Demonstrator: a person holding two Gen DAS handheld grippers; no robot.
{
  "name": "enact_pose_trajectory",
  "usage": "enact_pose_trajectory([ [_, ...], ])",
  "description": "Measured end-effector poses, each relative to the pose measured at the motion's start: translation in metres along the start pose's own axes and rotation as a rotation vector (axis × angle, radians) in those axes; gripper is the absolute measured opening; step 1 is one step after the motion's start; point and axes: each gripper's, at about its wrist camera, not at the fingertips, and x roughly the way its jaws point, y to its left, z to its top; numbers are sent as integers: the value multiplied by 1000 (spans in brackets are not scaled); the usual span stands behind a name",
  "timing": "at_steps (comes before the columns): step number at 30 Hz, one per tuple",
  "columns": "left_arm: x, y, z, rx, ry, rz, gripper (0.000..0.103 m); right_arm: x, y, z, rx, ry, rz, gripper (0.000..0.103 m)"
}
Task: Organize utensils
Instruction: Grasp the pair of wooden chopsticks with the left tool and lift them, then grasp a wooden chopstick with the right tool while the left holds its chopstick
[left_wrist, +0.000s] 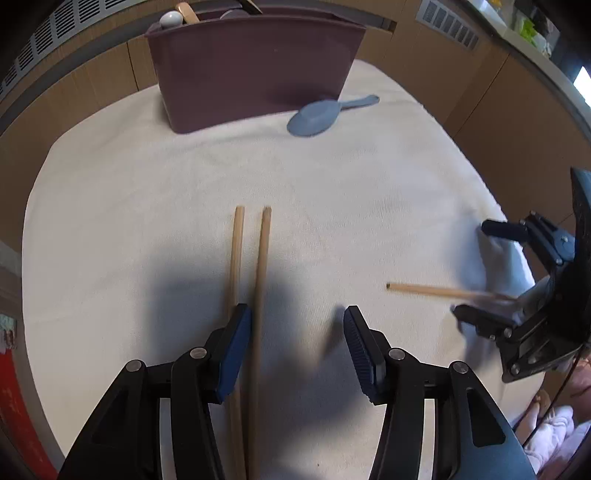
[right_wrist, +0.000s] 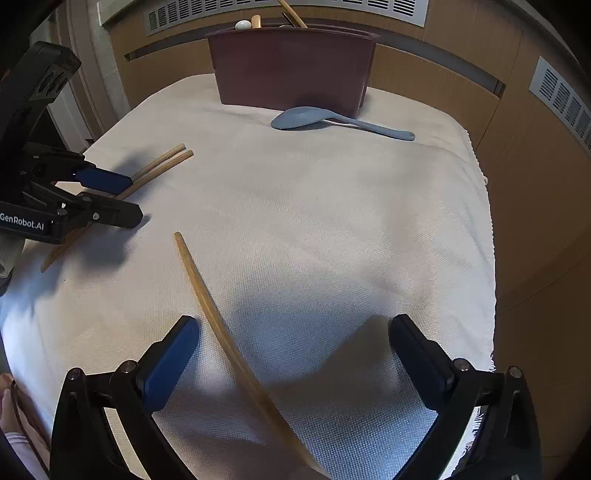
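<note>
2 wooden chopsticks (left_wrist: 258, 280) lie side by side on the white cloth (left_wrist: 147, 192), between the half-open left gripper (left_wrist: 297, 343) pitched steeply down. The right gripper (right_wrist: 293, 354), fully spread, straddles 1 loose chopstick (right_wrist: 207, 299) without gripping.

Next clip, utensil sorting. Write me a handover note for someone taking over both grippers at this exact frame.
Left gripper: open, one chopstick of the pair between its fingers, the other just outside; nothing gripped.
Right gripper: wide open over the single chopstick, not gripping.
Blue spoon lies on the cloth in front of the maroon utensil bin.
Done: several utensils already stand in the bin.
Left: three chopsticks and the spoon still to go into the bin.
</note>
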Motion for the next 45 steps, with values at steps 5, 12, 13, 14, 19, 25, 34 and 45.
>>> enact_pose_trajectory([
  [5,3,2,13,-33,11,-30,47,1,0,0,9,13,6,103],
  [12,8,-9,16,22,17,86,19,1,5,3,-29,77,-1,103],
  [13,8,-11,14,32,23,95,18,1,7,4,-56,79,2,103],
  [14,7,-12,12,44,31,102,17,0,9,4,-83,80,5,103],
  [19,3,-16,0,86,90,97,15,-13,33,5,-295,61,17,62],
  [25,4,-14,1,80,119,96,15,-12,46,14,-335,158,94,8],
  [34,6,-15,16,68,109,100,13,-36,15,9,-146,22,114,6],
  [45,-89,-23,-22,-159,-378,14,5,-91,-2,21,102,-268,131,6],
])
